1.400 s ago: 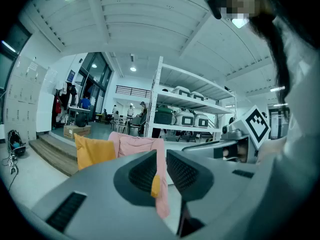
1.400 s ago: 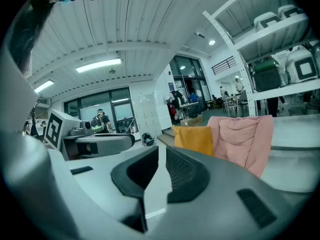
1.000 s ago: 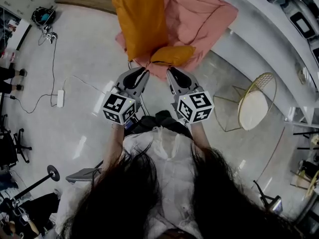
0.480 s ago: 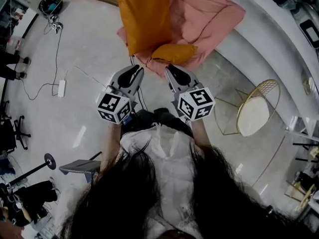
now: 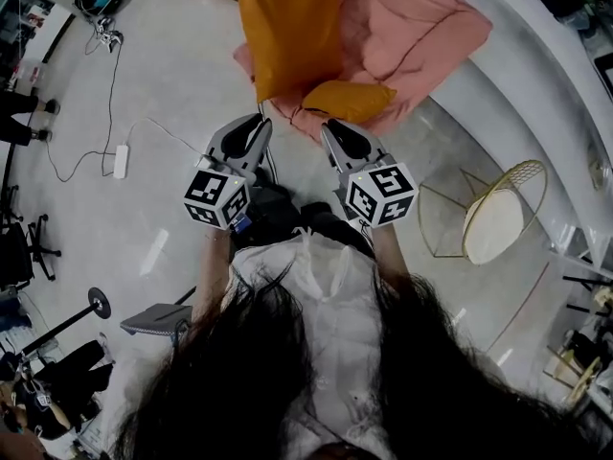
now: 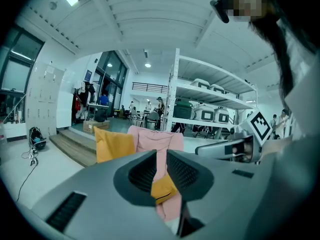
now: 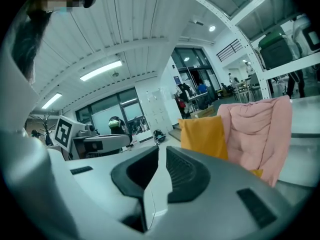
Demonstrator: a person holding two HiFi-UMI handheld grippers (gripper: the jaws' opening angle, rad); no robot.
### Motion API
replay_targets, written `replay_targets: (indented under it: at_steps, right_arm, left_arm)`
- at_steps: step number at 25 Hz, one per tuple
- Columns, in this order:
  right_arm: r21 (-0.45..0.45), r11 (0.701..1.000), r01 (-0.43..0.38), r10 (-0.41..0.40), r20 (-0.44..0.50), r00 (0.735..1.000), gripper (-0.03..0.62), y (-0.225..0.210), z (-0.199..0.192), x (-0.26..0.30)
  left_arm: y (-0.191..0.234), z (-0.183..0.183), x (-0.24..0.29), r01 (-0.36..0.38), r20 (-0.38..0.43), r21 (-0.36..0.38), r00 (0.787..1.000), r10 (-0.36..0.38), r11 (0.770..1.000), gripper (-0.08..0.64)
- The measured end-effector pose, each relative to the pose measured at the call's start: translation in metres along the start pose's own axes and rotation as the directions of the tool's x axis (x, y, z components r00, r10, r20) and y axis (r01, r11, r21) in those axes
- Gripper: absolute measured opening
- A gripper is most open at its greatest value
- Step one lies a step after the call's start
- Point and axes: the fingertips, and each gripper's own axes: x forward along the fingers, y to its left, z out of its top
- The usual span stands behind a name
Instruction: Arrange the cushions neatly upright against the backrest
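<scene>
**Small cushion lies flat on the seat, dead ahead of both grippers**

Reference is the pink padded armchair [image 5: 421,27]; all places below are relative to it.

- The large orange fabric cushion [image 5: 287,27] stands upright against the armchair's backrest, on the side to our left. We judge that one done, or close to it.
- The small orange fabric cushion [image 5: 347,101] lies flat at the front of the seat, below the big one. It is not against the backrest. Its long axis runs across the seat, roughly crosswise to the way our grippers point.
- The left gripper [image 5: 259,123] has its jaws pressed together with nothing in them. It sits just off the seat's front edge. In the left gripper view the small cushion [image 6: 162,189] shows through the slit between the jaws, so this gripper is aimed straight at it.
- The right gripper [image 5: 332,128] is also closed and empty, at the same front edge. In the head view its tip is the nearer of the two to the small cushion. In the right gripper view only a sliver of that cushion [image 7: 256,173] shows, low and off to the right of the jaws, so this gripper points past it.

Our call: both sets of jaws have to spread before any grab. The near long edge of the small cushion is the one we can reach. Taking it at both ends and tipping it back against the backrest beside the big cushion looks cleanest.
</scene>
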Motion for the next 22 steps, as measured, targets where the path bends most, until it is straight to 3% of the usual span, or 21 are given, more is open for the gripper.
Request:
replay_targets:
  at_steps: [10, 22]
  right_arm:
    - [0.032, 0.994, 0.105, -0.106, 0.033, 0.994, 0.06, 0.012, 0.03, 0.103]
    - [0.049, 0.973, 0.226, -0.228, 0.041, 0.973, 0.06, 0.036, 0.034, 0.193]
  left_arm:
    - [0.107, 0.023, 0.026, 0.132, -0.037, 0.042, 0.991, -0.131, 0.99, 0.074]
    - [0.208, 0.033, 0.029, 0.254, -0.058, 0.037, 0.966, -0.252, 0.966, 0.074]
